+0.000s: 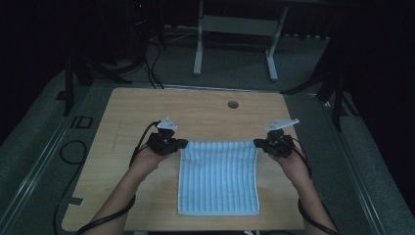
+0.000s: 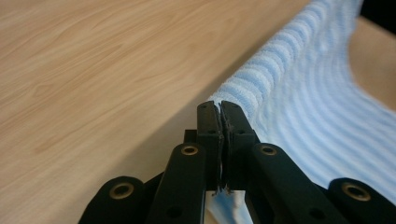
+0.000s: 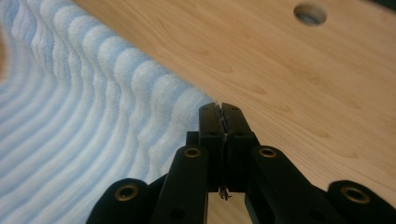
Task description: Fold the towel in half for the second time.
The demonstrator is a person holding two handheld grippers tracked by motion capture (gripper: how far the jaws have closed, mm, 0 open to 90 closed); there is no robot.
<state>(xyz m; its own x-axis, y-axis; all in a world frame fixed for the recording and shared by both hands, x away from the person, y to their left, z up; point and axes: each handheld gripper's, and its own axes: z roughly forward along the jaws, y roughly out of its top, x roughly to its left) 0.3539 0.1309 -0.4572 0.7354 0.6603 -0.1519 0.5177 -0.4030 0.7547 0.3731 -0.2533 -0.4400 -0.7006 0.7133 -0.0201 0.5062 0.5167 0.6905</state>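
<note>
both far corners of the towel pinched

i have the pale blue striped towel [image 1: 218, 178] lying in the lower middle of the high view, on the wooden bench [image 1: 122, 112], its near edge close to the bottom edge of the bench. my left gripper [image 1: 177, 145] is clamped on the towel's far left corner, and my right gripper [image 1: 258, 144] is clamped on its far right corner. in the left gripper view the jaws are pressed together on a sliver of cloth, with the towel [image 2: 308, 107] running off to the upper right of the frame. in the right gripper view the jaws are likewise closed at the corner, and the towel [image 3: 84, 121] spreads to the left.

i hold the two corners at once so the far edge stays stretched between my hands, not sagging or bunching; the edge looks slightly raised while the rest rests flat. my guess is that this grip sets up a fold toward me or a lift. the round hole [image 1: 233, 104] in the bench sits beyond the towel, near the upper middle.
</note>
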